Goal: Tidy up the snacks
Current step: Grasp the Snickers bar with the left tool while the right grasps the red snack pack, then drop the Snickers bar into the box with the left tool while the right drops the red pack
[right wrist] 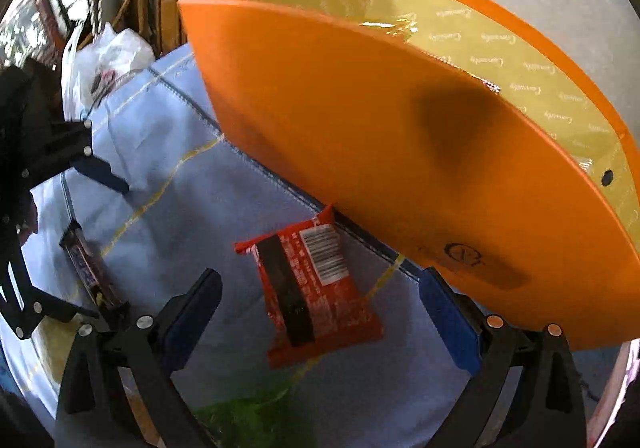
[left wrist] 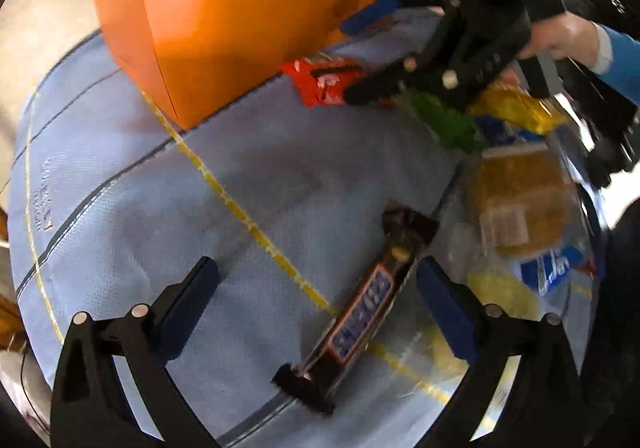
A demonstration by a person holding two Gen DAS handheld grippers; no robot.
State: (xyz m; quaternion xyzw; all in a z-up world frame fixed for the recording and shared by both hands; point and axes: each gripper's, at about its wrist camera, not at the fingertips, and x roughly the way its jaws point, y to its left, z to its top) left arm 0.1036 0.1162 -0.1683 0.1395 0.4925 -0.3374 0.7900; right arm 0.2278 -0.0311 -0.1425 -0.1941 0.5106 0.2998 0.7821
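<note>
1. Left gripper [left wrist: 318, 292]: jaws spread wide, empty, straddling a dark chocolate bar [left wrist: 356, 316] that lies flat on the cloth.
2. Right gripper [right wrist: 320, 312]: jaws wide, empty, either side of a red snack packet [right wrist: 316, 284], barcode side up.
3. Orange box [right wrist: 360, 152]: open-topped, yellow-lined, just behind the red packet; its wall crowds the right gripper's right finger.
4. Surroundings: green packet [left wrist: 444, 120], yellow packet [left wrist: 516, 108] and a clear-wrapped biscuit pack [left wrist: 520, 200] lie nearby.
5. Surface: light blue cloth [left wrist: 200, 208] with yellow and dark stripes; white plastic bag [right wrist: 108, 60] and wooden furniture beyond.
</note>
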